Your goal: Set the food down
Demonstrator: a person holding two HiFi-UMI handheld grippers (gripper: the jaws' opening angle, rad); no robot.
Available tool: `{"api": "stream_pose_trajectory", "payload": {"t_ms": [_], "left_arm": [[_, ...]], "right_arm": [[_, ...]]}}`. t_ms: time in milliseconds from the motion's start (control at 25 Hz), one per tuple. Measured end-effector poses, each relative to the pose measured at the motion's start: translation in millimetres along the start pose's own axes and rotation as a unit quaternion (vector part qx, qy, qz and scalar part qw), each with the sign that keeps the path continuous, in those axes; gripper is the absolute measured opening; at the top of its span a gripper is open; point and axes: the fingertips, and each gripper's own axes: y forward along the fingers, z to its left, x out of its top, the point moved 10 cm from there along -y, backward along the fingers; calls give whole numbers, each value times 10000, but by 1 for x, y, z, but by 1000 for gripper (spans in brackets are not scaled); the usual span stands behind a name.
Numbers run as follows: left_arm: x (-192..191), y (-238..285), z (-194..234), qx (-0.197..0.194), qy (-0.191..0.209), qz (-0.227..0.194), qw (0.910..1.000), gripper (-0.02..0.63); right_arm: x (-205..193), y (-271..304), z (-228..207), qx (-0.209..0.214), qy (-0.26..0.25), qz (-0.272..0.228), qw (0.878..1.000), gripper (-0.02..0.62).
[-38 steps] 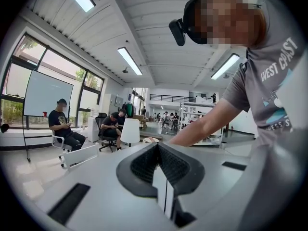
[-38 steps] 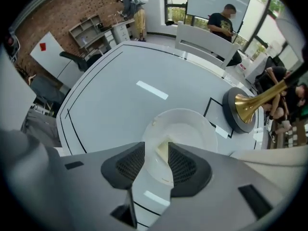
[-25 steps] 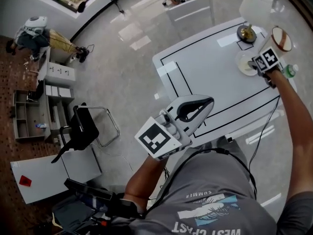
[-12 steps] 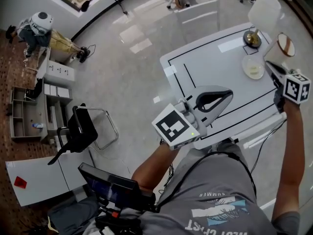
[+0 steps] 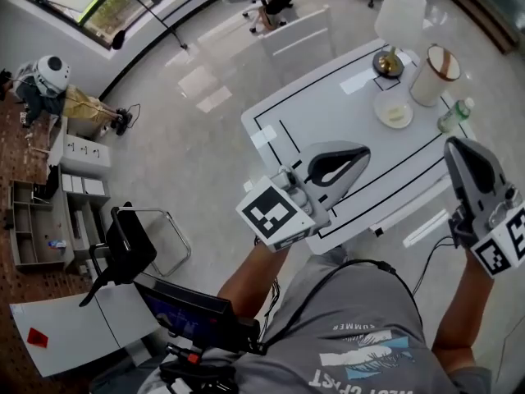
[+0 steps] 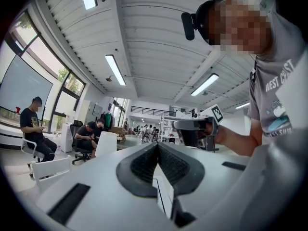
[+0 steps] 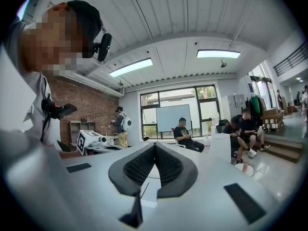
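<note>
Head view, left hand-held gripper pressed together, right hand-held gripper likewise, food on plate

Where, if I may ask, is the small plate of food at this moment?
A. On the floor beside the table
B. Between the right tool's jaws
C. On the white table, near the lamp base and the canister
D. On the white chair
C: the small plate lies on the white table beside the lamp base and the canister, and the right tool is shut on nothing.
</note>
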Motion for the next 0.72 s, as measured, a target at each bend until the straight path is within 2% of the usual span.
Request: {"api": "stream_pose_trajectory", "payload": {"t_ms": [160, 280, 440, 720], "left_arm": [[-2, 10, -22, -38, 43, 80, 10000, 8], [-6, 21, -48, -68, 51, 140, 9999, 8], [-9, 30, -94, -209, 115, 202, 9995, 8], [-11, 33, -180, -516, 212, 239, 9982, 8]], "right_arm": [[5, -45, 30, 40, -123, -185, 9997, 8], [-9, -86, 44, -30, -6, -160, 9999, 8], [-31, -139, 64, -109, 261, -115, 9995, 8], [-42, -222, 114, -306, 253, -164, 9991, 8]]}}
